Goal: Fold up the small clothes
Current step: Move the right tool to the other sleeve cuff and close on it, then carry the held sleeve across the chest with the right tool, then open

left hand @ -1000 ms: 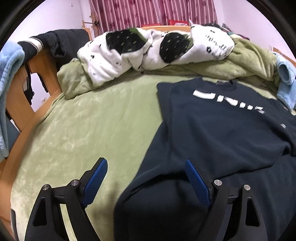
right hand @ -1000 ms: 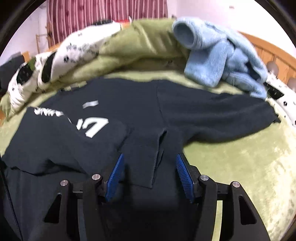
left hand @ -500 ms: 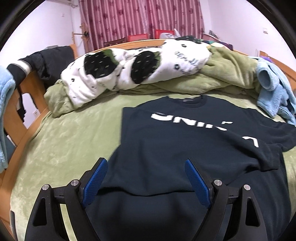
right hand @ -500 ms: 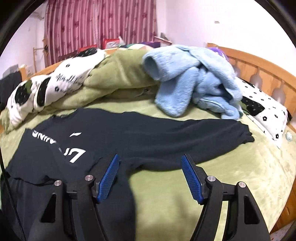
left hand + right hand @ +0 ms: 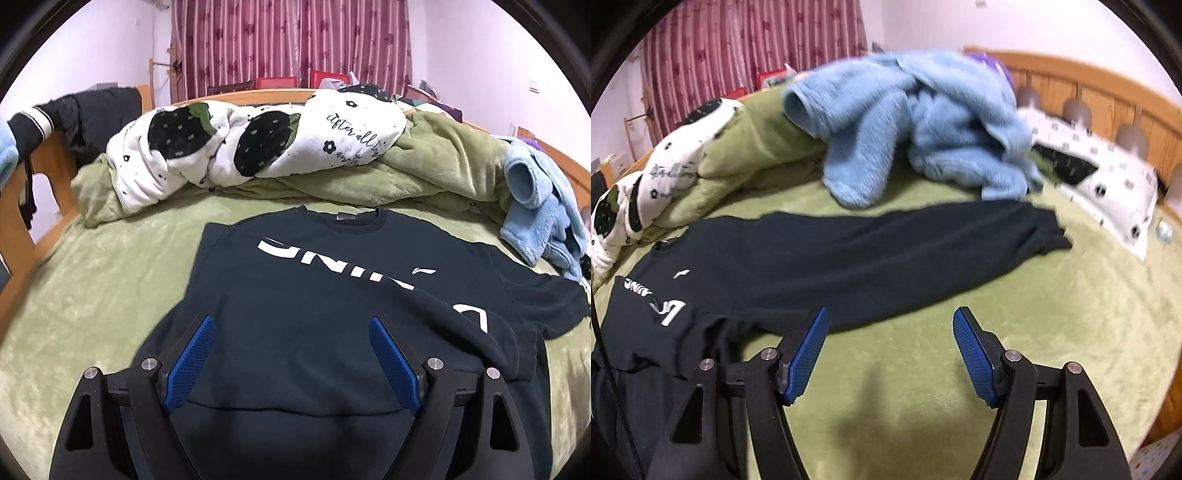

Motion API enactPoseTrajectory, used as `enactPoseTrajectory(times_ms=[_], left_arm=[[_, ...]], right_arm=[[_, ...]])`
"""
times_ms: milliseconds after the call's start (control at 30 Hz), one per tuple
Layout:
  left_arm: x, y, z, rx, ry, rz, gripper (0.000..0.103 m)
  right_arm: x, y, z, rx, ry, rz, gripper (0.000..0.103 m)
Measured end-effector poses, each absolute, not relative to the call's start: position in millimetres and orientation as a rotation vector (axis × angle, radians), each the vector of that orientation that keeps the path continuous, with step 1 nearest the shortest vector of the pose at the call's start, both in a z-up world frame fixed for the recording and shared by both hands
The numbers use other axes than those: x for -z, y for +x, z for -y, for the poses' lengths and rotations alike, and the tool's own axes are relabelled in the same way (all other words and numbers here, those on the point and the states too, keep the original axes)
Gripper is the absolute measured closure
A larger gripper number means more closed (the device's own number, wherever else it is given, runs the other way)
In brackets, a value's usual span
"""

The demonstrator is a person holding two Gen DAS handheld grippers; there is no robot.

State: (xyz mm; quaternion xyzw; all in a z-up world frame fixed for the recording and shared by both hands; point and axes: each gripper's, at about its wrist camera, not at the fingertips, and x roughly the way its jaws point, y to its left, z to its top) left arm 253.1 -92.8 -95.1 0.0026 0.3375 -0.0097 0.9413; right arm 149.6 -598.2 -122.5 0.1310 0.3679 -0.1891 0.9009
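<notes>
A dark navy long-sleeved shirt (image 5: 314, 295) with white lettering lies flat on the green bed cover. One sleeve is folded in across its front. The other sleeve (image 5: 886, 251) lies stretched out towards the headboard. My left gripper (image 5: 291, 326) is open and empty, above the shirt's lower body. My right gripper (image 5: 891, 317) is open and empty, over the green cover just in front of the stretched sleeve, with the shirt body (image 5: 657, 306) to its left.
A white blanket with black strawberries (image 5: 258, 147) and a bunched green blanket (image 5: 424, 173) lie behind the shirt. A light blue fleece garment (image 5: 916, 125) lies by the sleeve. A wooden headboard (image 5: 1108, 96) and a patterned pillow (image 5: 1100, 173) are at the right. A dark jacket (image 5: 88, 110) hangs at the left.
My right gripper opened, let go of the shirt's cloth and swung right towards the stretched sleeve. My left gripper rose and moved right over the shirt's body.
</notes>
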Motion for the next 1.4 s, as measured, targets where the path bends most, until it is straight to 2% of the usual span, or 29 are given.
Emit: enactPoseTrajectory(times_ms=[67,367,500,533,600,633,667,767,967,1167,1400], left_arm=[[102.8,260.7,96.0,0.008,0.005,-0.698,0.018],[138.3,279.7,89.5,-0.062,0.035,-0.710,0.018],[146.7,289.1,79.2,-0.091,0.022,-0.734,0.018],[147.3,289.5,77.1,-0.098,0.017,-0.733,0.018],[148.2,289.1,73.2,-0.099,0.002,-0.739,0.018],[147.8,289.2,72.4,-0.099,0.002,-0.744,0.018],[146.4,288.8,71.9,-0.100,0.007,-0.745,0.018],[136.4,284.9,68.4,-0.113,0.018,-0.739,0.018],[109.8,264.9,42.4,-0.145,-0.050,-0.708,0.018],[89.2,240.2,3.3,-0.111,-0.094,-0.695,0.018],[97.8,231.4,-45.1,-0.046,-0.190,-0.733,0.018]], right_arm=[[138.5,159.2,607.7,0.389,0.303,-0.782,0.028],[203.3,210.9,632.2,0.409,0.372,-0.868,0.028],[206.2,224.5,643.8,0.436,0.392,-0.849,0.029],[206.9,226.8,647.3,0.440,0.395,-0.847,0.033],[206.6,230.0,655.4,0.471,0.409,-0.834,0.058],[204.4,229.3,659.8,0.491,0.415,-0.815,0.092],[201.6,228.6,662.8,0.479,0.425,-0.805,0.097],[185.2,223.1,657.1,0.487,0.409,-0.775,0.098],[105.7,208.8,608.1,0.445,0.317,-0.619,0.098],[38.3,214.1,515.7,0.325,0.246,-0.537,0.098],[17.0,228.3,386.7,0.194,0.153,-0.550,0.098]])
